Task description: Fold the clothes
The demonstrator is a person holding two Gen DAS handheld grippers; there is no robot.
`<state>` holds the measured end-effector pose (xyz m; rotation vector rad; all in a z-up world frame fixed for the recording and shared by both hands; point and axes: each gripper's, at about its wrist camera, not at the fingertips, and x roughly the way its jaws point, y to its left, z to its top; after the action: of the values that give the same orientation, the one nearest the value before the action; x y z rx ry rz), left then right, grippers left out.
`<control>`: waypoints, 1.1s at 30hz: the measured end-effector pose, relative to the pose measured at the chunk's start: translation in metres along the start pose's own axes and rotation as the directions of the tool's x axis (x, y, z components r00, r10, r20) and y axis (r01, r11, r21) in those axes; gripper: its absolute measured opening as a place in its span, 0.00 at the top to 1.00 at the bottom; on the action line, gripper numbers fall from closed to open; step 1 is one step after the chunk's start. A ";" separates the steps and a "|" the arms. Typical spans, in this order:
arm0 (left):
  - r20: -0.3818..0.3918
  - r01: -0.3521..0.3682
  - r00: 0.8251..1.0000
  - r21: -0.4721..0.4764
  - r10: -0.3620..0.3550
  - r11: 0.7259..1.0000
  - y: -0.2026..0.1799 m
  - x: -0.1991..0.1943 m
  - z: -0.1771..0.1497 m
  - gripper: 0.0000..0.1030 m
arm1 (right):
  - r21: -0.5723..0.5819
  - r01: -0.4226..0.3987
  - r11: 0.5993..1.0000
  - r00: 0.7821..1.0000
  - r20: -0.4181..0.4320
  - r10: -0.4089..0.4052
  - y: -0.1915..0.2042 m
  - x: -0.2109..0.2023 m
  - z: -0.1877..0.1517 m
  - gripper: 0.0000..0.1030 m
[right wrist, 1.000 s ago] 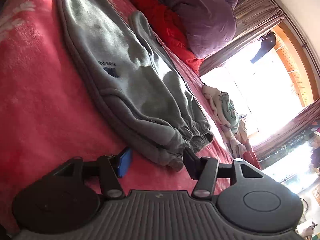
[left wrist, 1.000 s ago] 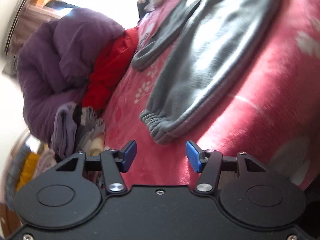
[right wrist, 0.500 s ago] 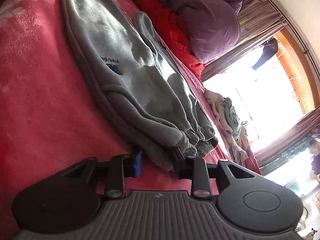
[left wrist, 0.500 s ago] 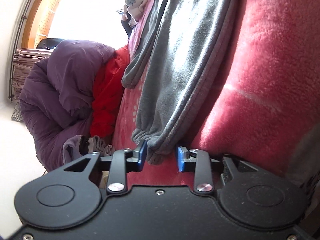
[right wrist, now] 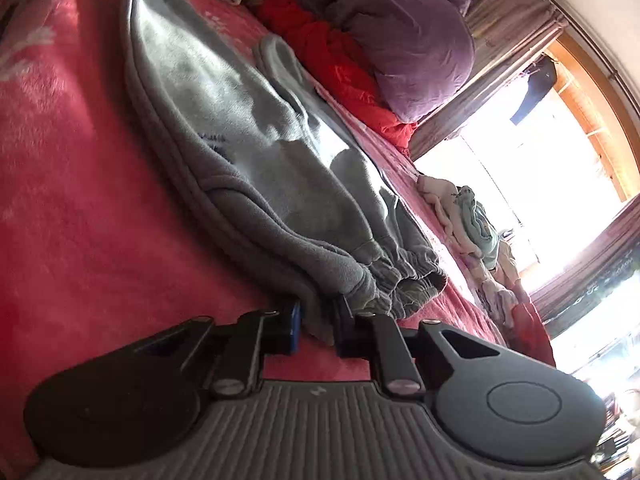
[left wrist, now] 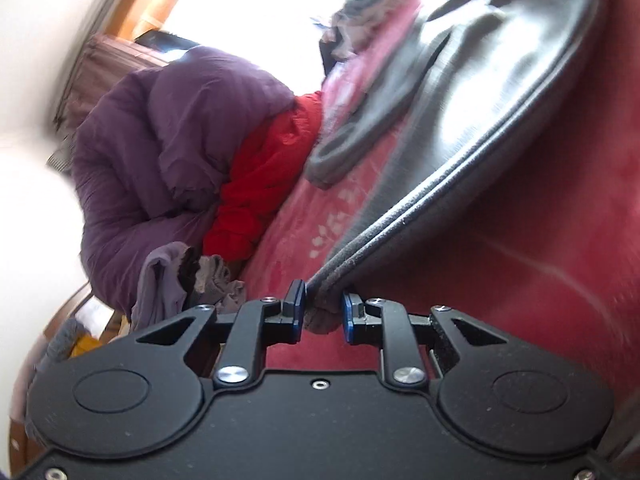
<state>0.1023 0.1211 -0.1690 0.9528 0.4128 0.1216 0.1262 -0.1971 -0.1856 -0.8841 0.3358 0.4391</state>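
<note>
So the grey sweatpants point(right wrist: 256, 148) are lying stretched out along the pink-red fleece blanket point(right wrist: 80, 208) on the bed, folded lengthwise with one leg on top of the other, and you've got both ends pinched. Your left gripper point(left wrist: 320, 314) has its jaws clamped on the leg cuffs, and from that cuff the doubled edge of the pants point(left wrist: 460, 168) runs up taut and off the blanket, so that end looks lifted a bit. Your right gripper point(right wrist: 316, 322) has its jaws clenched on the elastic waistband corner, which sits low against the blanket with the gathered band point(right wrist: 404, 276) bunched just to the right of the jaws.

Along the far edge of the bed there's a puffy purple duvet point(left wrist: 168, 152) with a crumpled red garment point(left wrist: 264, 184) tucked against it, touching. A small heap of pale clothes point(right wrist: 464, 216) sits further along the blanket near the bright window point(right wrist: 532, 184). The left view is motion-blurred.
</note>
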 end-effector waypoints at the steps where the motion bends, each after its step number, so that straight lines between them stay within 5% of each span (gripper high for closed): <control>1: 0.003 -0.008 1.000 -0.047 0.009 0.999 0.006 0.000 0.003 0.83 | 0.019 0.008 1.000 1.000 0.016 -0.009 -0.004 -0.004 0.001 0.89; 8: 0.003 -0.027 1.000 -0.332 0.029 0.943 0.043 0.015 0.026 0.84 | 0.174 0.045 0.984 0.993 0.103 -0.064 -0.041 -0.018 0.009 0.91; 15: -0.007 -0.021 1.000 -0.453 0.020 0.891 0.064 0.056 0.059 0.92 | 0.270 0.041 0.962 0.992 0.102 -0.071 -0.073 0.008 0.019 0.93; 26: -0.023 0.031 0.999 -0.488 -0.048 0.873 0.058 0.139 0.094 0.97 | 0.393 0.008 0.919 0.996 0.082 -0.044 -0.113 0.070 0.017 0.95; 33: -0.002 0.019 1.000 -0.493 -0.023 0.870 0.058 0.163 0.110 0.98 | 0.470 -0.001 0.883 0.996 0.080 -0.042 -0.125 0.087 0.018 0.95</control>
<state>0.2997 0.1161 -0.1127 0.4407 0.3740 0.2003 0.2657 -0.2322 -0.1313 -0.3900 0.3322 0.3535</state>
